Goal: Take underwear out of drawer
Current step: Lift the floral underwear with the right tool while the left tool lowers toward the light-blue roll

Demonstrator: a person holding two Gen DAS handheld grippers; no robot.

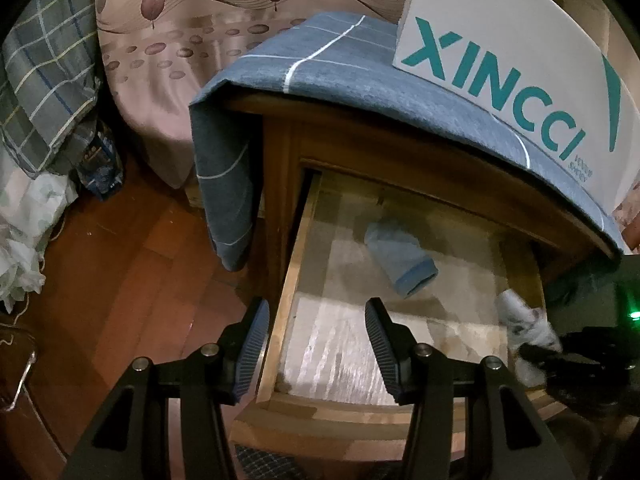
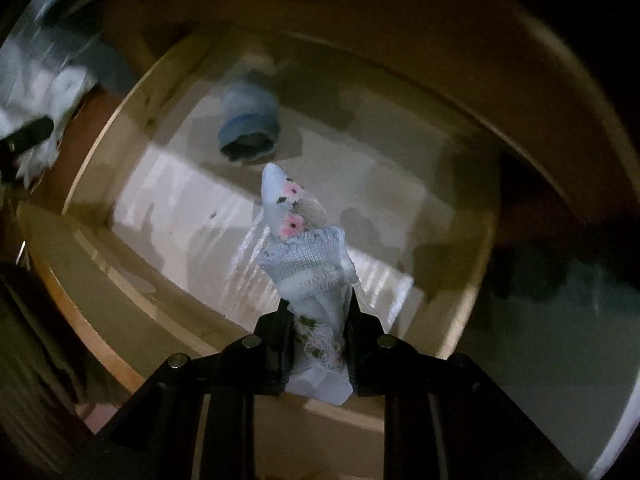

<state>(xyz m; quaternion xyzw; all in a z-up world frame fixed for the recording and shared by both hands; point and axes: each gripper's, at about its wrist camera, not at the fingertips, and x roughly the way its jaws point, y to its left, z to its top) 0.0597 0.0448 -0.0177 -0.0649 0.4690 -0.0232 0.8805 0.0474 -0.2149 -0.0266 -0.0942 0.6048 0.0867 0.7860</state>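
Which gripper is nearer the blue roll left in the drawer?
Hard to call, probably the left. The left gripper hangs open over the drawer's front left corner, short of the blue roll. The right gripper is shut on the white floral piece above the drawer.

Right wrist view smeared by motion, drawer (image 2: 120,152) rim and blue roll (image 2: 248,124) soft-edged, white garment's (image 2: 308,276) lower end hidden between the right hand-held gripper (image 2: 318,320) pads, white box (image 1: 520,60) cut off by the left view's edge, its small print unreadable
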